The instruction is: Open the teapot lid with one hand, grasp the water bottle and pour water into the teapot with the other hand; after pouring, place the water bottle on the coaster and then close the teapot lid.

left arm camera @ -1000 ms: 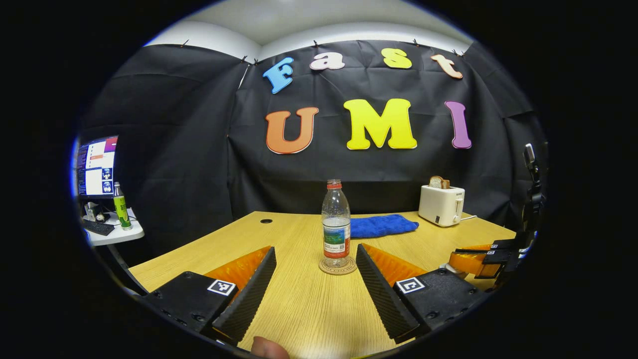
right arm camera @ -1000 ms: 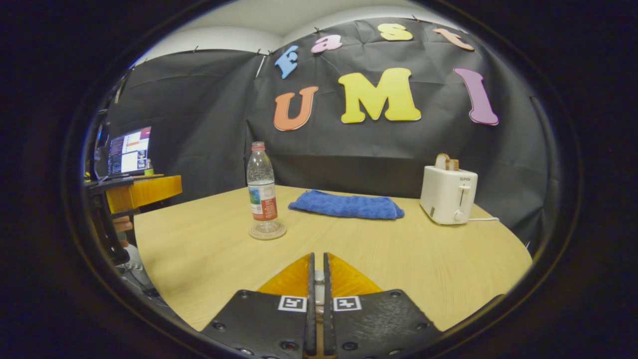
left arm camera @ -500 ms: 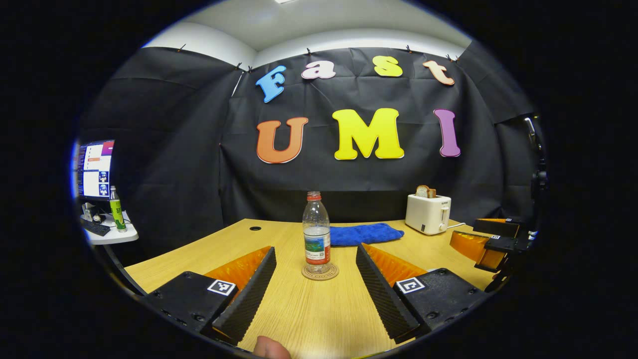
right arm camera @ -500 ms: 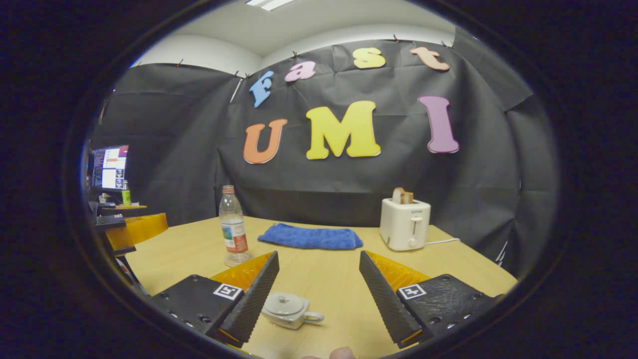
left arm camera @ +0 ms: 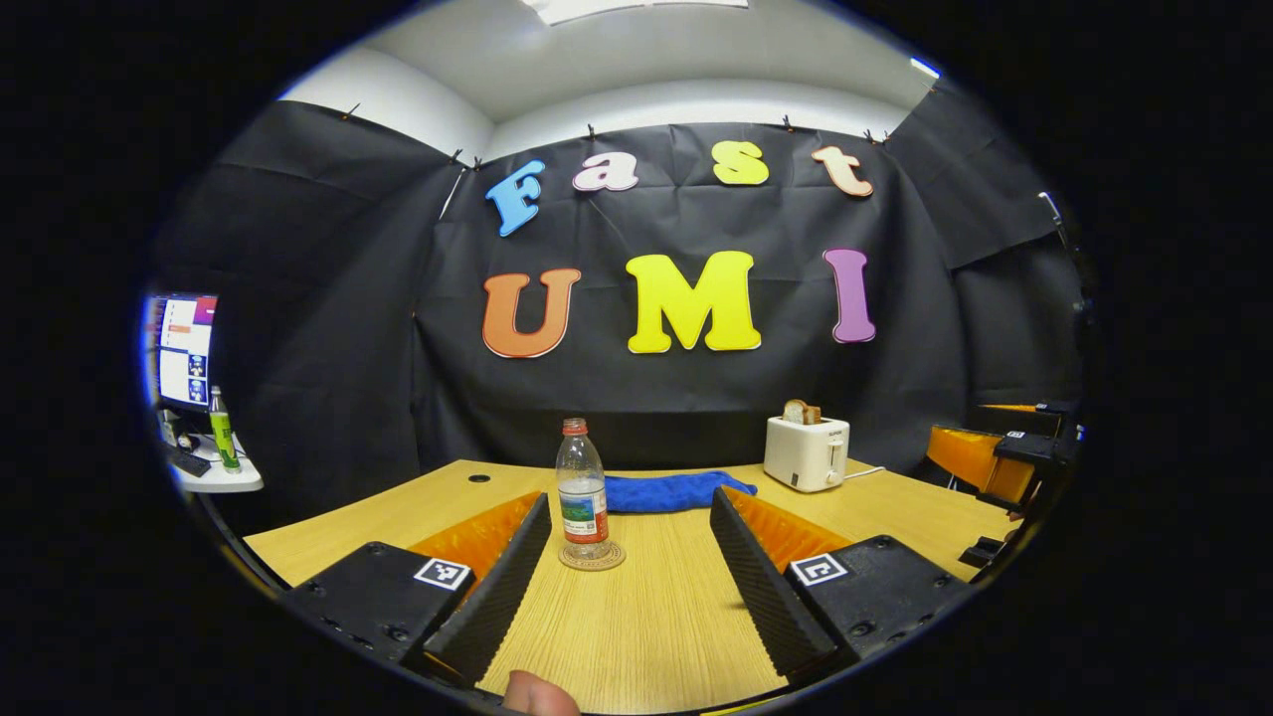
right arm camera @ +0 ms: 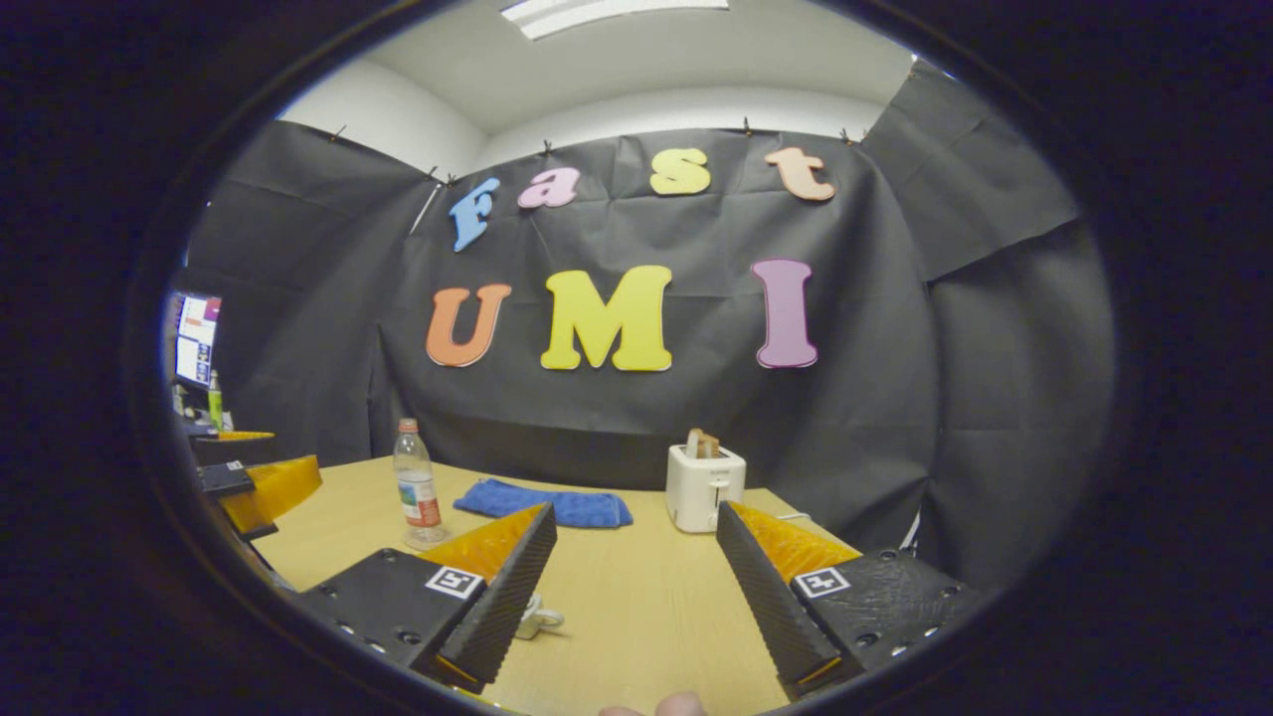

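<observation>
Black cloth hangs behind a pale wooden table [left arm camera: 656, 626] where the water bottle [left arm camera: 583, 494] stands upright on its round coaster [left arm camera: 592, 557], a folded blue towel [left arm camera: 671, 491] just behind it and a white toaster [left arm camera: 806, 452] further to the right. Both tools stand with their fingers spread wide and nothing between them: the left gripper [left arm camera: 629, 572] faces the bottle from a little way back, and the right gripper [right arm camera: 636, 587] sits low over the table edge. To my eye the bottle is already parked where it belongs, so the job looks finished or all but, with only the lid in question (whether it sits on the teapot I cannot tell). If it is yet to go on, the right tool should come down straight over the pot, pinch the knob squarely and lower the lid level, not at a slant. The left gripper view gives the clean look at bottle on coaster, and shows the other tool [left arm camera: 995, 462] off at the right edge. The right gripper view offers the teapot [right arm camera: 537, 619]: a small pale curve, seemingly its handle, peeping from behind the near finger, most of the pot hidden; it also catches the other tool [right arm camera: 254, 482] at far left.
</observation>
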The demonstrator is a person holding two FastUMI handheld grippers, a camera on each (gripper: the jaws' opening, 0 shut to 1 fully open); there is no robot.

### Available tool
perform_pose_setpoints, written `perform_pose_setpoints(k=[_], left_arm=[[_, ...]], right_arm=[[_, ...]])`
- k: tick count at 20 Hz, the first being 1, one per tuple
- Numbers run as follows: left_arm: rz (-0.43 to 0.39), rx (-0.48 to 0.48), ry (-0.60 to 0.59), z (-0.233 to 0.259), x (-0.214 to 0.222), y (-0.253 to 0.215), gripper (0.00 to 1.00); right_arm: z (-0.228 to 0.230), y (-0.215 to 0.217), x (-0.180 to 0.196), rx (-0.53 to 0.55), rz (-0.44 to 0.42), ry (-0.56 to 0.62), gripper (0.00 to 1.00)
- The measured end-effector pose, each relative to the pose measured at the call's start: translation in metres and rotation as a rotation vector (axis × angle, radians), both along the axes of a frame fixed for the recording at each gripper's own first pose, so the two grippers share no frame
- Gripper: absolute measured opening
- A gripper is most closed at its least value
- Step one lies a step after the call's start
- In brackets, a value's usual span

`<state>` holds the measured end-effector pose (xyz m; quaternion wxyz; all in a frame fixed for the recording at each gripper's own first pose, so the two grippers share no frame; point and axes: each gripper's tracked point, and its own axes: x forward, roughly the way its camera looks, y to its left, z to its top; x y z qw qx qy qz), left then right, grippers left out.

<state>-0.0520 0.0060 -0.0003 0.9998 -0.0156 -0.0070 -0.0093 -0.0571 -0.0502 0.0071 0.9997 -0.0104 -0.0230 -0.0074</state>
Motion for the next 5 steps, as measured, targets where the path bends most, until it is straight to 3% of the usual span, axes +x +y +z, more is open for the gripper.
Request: perform_pose_setpoints(k=[5], left_arm=[[0.0, 0.025, -0.034, 0.013, -0.009, -0.004, 1.0]], right_arm=[[0.005, 0.007, -0.011, 0.011, -0.007, -0.002, 0.98]])
